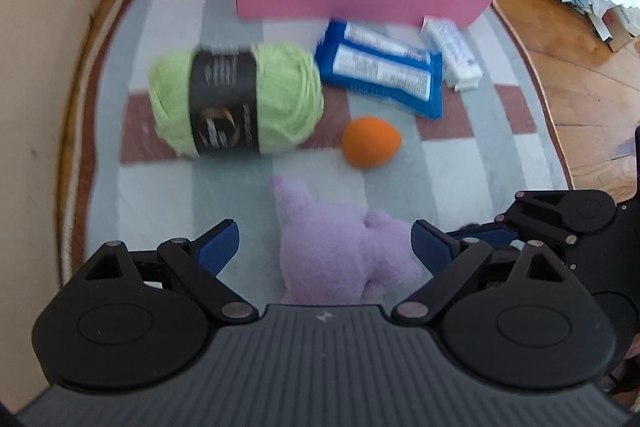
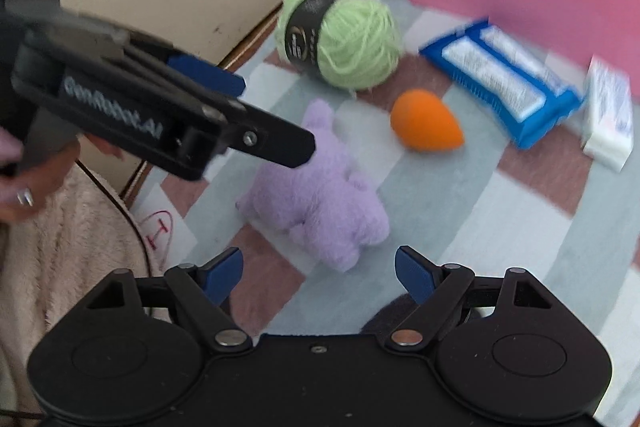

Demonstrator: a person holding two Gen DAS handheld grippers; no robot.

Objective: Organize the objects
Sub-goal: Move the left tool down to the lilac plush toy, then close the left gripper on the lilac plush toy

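With both the left gripper (image 1: pixel 326 243) and right gripper (image 2: pixel 319 273) spread apart and empty over the purple plush toy (image 1: pixel 340 259), they could collide reaching for it together.

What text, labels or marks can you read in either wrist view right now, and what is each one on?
"GenRobot.AI": white lettering on the side of the black left tool, seen in the right wrist view.
A red hand-drawn circled mark, perhaps "I": on the white paper slip at the rug's edge.
Black label band on the light green yarn skein: print blurred, unreadable.
Blue plastic wipes packet: white label text too blurred.
White rectangular box: print too small to read.
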